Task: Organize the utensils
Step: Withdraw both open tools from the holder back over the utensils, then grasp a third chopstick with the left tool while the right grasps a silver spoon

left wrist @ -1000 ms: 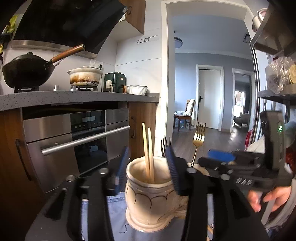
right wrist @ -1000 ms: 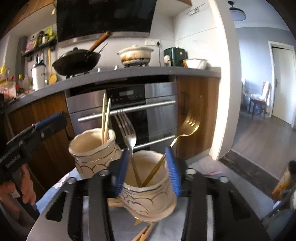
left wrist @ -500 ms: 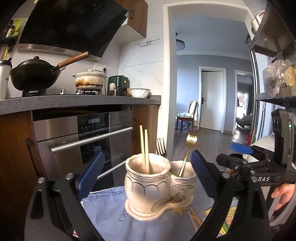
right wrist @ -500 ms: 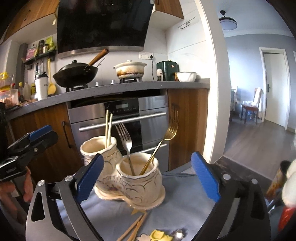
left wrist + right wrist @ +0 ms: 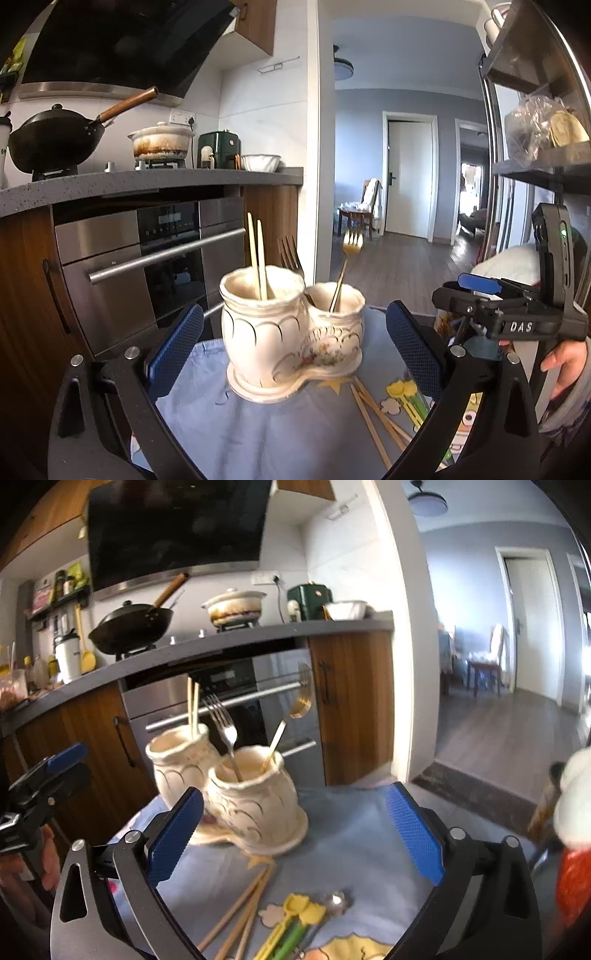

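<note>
Both claws, left gripper (image 5: 294, 347) and right gripper (image 5: 294, 829), gape empty; loose wooden chopsticks (image 5: 240, 912) below the right claw merit a level, centred pinch toward the cream ceramic twin-pot holder (image 5: 236, 794) ahead.

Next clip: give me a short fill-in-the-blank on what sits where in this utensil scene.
1. The pale chopsticks stand in the ___ pot of the ceramic holder.
2. The gold fork shares its pot with a ___ fork.
3. Both hand-held grippers are ___.

Missing: taller; silver; open
</note>
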Demonstrator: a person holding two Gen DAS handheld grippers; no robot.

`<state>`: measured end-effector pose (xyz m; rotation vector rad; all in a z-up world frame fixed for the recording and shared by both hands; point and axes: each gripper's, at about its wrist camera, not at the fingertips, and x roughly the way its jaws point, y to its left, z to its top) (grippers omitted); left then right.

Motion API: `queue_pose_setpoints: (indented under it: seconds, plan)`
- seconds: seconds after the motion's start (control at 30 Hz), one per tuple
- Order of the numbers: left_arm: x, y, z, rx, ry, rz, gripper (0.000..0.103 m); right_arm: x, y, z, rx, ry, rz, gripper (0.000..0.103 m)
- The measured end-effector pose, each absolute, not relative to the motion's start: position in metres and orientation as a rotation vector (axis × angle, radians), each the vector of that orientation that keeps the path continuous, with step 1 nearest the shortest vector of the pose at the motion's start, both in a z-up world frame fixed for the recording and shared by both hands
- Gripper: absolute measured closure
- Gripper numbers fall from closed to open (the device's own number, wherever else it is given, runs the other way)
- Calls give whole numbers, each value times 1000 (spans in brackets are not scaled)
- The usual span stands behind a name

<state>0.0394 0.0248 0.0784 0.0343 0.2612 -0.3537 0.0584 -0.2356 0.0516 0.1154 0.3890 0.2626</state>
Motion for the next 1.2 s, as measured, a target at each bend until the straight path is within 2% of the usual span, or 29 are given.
queue_pose_setpoints:
  seconds: [0.77,0.87,0.9,0.97,1.13,1.2]
  plan:
    - [53,-29,-25,185,706,-428,6,63,-258,-30,89,776,182,6]
    - [54,-36,-32,203,734,-432,11,65,-250,-36,44,814,183,9]
    - [55,-37,-32,209,742,-434,16,66,-248,-38,32,823,182,11]
    - [56,-40,-36,216,762,-433,21,68,-245,-42,10,843,176,25]
    - [56,-49,-43,223,795,-444,46,75,-242,-49,6,867,165,49]
    - [55,-53,-46,228,805,-456,49,78,-244,-49,20,861,162,54]
